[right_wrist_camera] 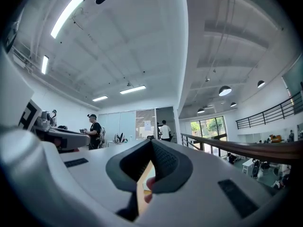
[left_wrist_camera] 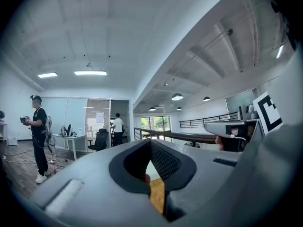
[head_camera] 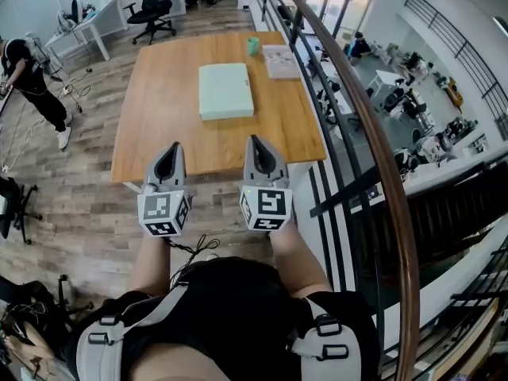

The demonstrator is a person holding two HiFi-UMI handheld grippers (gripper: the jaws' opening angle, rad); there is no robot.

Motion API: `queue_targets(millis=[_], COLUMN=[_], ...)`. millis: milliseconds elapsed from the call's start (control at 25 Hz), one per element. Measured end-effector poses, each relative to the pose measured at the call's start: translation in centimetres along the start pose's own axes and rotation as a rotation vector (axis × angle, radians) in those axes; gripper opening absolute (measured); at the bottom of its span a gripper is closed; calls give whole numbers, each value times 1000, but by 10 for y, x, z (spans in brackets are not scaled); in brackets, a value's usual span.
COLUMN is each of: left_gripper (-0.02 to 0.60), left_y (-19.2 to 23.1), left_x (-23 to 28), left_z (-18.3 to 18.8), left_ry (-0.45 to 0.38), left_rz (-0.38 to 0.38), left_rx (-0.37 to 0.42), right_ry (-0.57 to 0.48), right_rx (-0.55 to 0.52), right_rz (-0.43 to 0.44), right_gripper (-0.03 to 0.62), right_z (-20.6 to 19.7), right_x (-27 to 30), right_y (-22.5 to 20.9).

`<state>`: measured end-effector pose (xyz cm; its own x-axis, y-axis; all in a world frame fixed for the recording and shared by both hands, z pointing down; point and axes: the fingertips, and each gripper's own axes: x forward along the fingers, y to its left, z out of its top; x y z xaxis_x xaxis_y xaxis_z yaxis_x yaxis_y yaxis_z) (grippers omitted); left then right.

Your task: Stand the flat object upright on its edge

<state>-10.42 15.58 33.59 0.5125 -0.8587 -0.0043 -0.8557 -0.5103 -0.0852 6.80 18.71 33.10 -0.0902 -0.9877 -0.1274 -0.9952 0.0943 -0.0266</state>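
The room is lit brightly and evenly by ceiling light strips (left_wrist_camera: 90,73) and by daylight from the far windows (left_wrist_camera: 156,123). The bench (head_camera: 159,109) is shown evenly lit. Strong fisheye bending is seen towards the edges, where the handrail (head_camera: 379,141) is curved. Both gripper views are ringed by dark vignetting, and their nearest surfaces are rendered soft.

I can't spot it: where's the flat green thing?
In the head view, the flat object lies near the middle of the table, just short of the cup and booklet at its far edge.

Pale green box (head_camera: 226,90) lying flat, wooden table (head_camera: 159,121)
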Motion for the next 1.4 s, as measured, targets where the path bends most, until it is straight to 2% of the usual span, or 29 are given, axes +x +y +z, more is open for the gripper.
queue_targets(millis=[560,840,1120,1400], left_gripper=[-2,-2,-2,-2], left_y=[50,67,79,81], left_x=[-2,2,37,112], left_z=[-12,-27,-30,-34], left_ry=[-19,-1,5,-6], left_rz=[-41,-52,-37,-16], left_rx=[-47,-54,-47,-38], right_ry=[12,35,9,-14], right_rx=[-60,-48,-19,-21], right_rz=[-28,-31,-32,-19], right_gripper=[-3,-3,-3,-3], right_z=[-4,-16,-18,-34], right_x=[16,29,71,133], right_y=[47,55,34,-14])
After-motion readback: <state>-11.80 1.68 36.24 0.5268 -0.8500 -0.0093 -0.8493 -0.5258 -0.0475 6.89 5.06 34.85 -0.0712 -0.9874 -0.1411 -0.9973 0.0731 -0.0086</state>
